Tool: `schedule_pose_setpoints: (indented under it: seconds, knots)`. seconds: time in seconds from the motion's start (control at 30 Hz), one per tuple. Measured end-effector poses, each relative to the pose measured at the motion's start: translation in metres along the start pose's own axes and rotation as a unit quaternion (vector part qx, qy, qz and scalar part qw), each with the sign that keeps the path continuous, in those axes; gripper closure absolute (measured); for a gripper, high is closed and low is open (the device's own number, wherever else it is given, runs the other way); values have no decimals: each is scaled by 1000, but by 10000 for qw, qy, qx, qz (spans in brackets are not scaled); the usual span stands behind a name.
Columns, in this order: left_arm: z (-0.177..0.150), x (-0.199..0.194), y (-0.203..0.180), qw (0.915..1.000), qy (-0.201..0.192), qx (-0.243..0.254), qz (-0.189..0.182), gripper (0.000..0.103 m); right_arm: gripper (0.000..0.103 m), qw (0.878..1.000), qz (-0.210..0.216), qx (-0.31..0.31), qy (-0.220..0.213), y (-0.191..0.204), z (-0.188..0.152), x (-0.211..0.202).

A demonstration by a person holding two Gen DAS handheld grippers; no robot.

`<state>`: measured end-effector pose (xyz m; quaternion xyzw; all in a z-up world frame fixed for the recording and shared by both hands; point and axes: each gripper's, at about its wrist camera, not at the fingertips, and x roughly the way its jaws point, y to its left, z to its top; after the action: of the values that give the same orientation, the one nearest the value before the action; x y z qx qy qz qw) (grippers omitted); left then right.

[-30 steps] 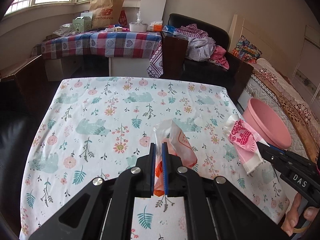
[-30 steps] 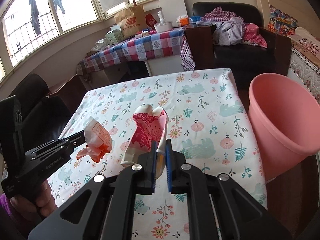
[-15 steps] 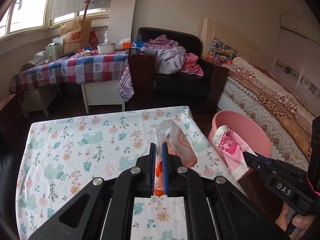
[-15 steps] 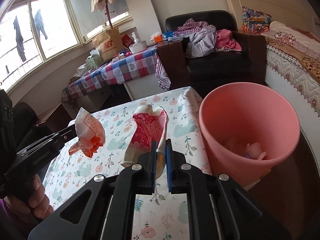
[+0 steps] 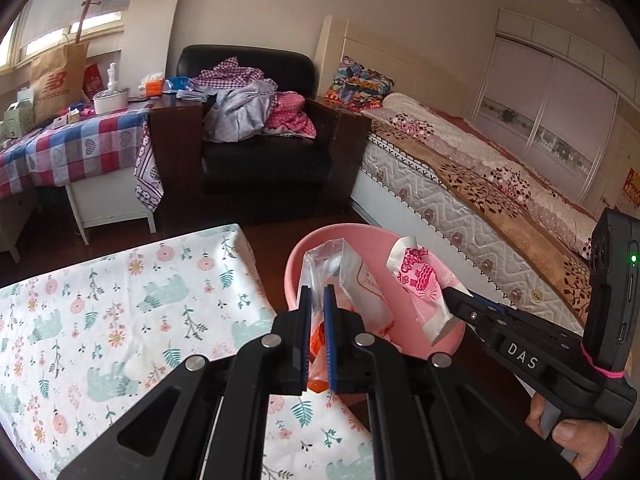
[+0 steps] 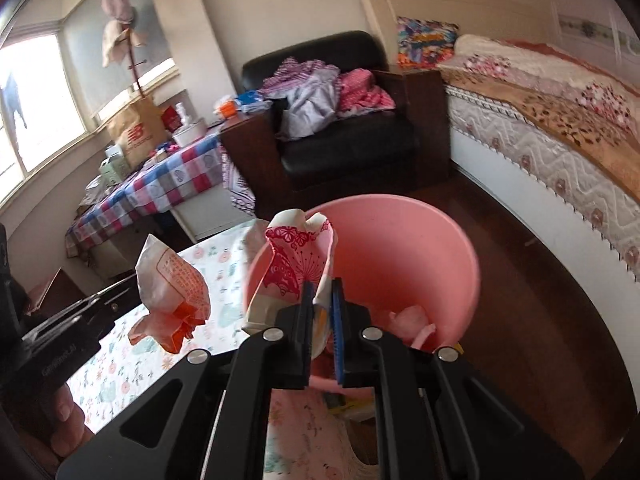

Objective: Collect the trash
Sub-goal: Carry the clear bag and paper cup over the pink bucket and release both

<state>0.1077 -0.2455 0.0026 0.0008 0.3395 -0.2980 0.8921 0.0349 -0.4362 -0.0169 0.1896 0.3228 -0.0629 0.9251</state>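
Crinkled clear plastic printed in orange, a limp wrapper [image 5: 362,284], is clamped in the left tool [image 5: 316,312]; a creased white wrapper with red lace print [image 6: 298,264] is clamped in the right tool [image 6: 320,300]. Both are now held over the smooth round pink bin [image 6: 400,240], whereas a second ago they were above the floral tabletop [image 5: 120,300].

Bin [image 5: 404,248] stands between table [image 5: 120,300] and bed [image 5: 480,184].

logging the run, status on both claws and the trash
Left claw shut on clear orange-printed plastic wrapper. Right claw shut on white red-patterned paper wrapper. Round pink plastic bin below, nothing in the way.
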Motion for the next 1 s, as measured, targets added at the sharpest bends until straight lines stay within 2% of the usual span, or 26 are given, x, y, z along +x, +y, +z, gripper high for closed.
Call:
schedule_pose_setpoints:
  seconds: [0.17,0.43,0.83,0.93,0.97,1.0]
  knots:
    - [3,39,-17,9993,306,144,-142,98,94,9995,-188,221,140,-20,-2,18]
    - [1,79,-28,9983,517,176,-195,98,94,9986,-371,237,307,-33,-5,37]
    - [-8,94,-28,9977,650,199,-77,96,94,9978,-434,414,265,-45,-5,43]
    - [-8,92,-32,9982,587,123,-53,92,93,9973,-432,474,362,-49,-3,46]
    - [-7,91,-31,9982,579,90,-87,89,93,9972,-390,502,393,-50,-3,47]
    - [-7,90,-31,9983,567,69,-86,81,93,9971,-383,516,407,-50,-3,47]
